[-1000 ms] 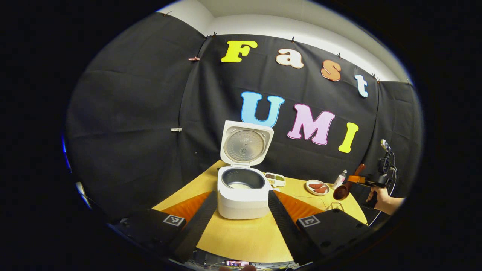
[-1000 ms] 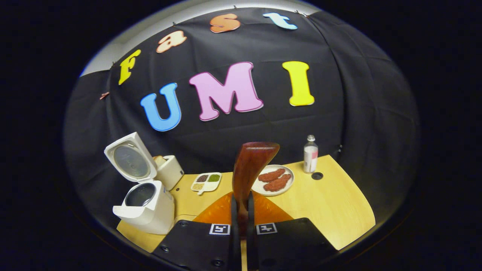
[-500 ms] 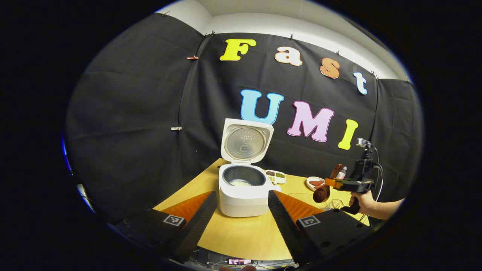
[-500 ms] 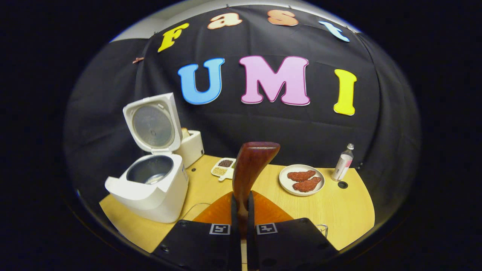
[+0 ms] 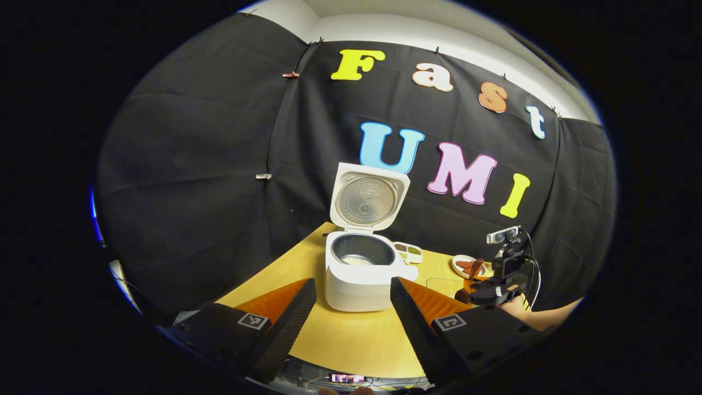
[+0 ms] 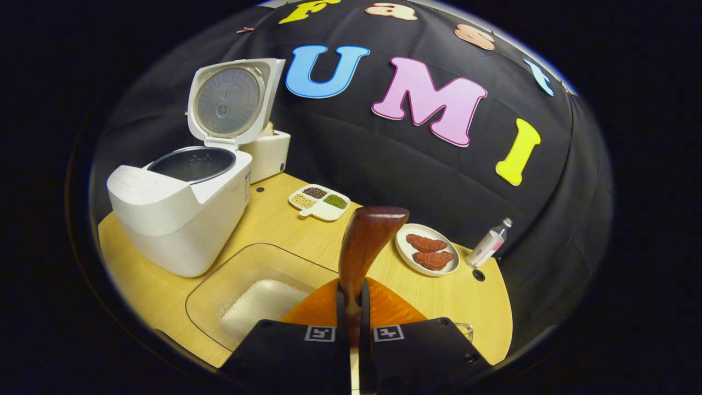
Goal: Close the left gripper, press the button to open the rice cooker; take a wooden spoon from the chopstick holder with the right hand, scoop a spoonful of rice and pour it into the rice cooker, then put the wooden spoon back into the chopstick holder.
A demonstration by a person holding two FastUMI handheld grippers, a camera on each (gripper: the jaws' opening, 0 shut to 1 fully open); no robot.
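The white rice cooker (image 5: 359,280) stands with its lid up, and a little white rice lies in its pot. My left gripper (image 5: 351,282) is open in front of it, one finger on either side, holding nothing. My right gripper (image 6: 352,288) is shut on the brown wooden spoon (image 6: 366,241), whose handle end sticks up past the fingers. The spoon's bowl is hidden below them. Just ahead and left lies a clear rice container (image 6: 247,293) with white rice. In the left gripper view, the right gripper (image 5: 496,282) and spoon (image 5: 475,269) are low over the table, right of the cooker.
On the yellow table (image 6: 466,296) are a divided dish of beans (image 6: 320,199), a plate of red meat slices (image 6: 428,255) and a small bottle (image 6: 487,248). A white box (image 6: 270,153) stands behind the cooker (image 6: 181,206). A hand (image 5: 529,315) holds the right gripper.
The right gripper has dropped and tipped down toward the table with the spoon, and the rice container has come into its view. The left gripper has barely moved.
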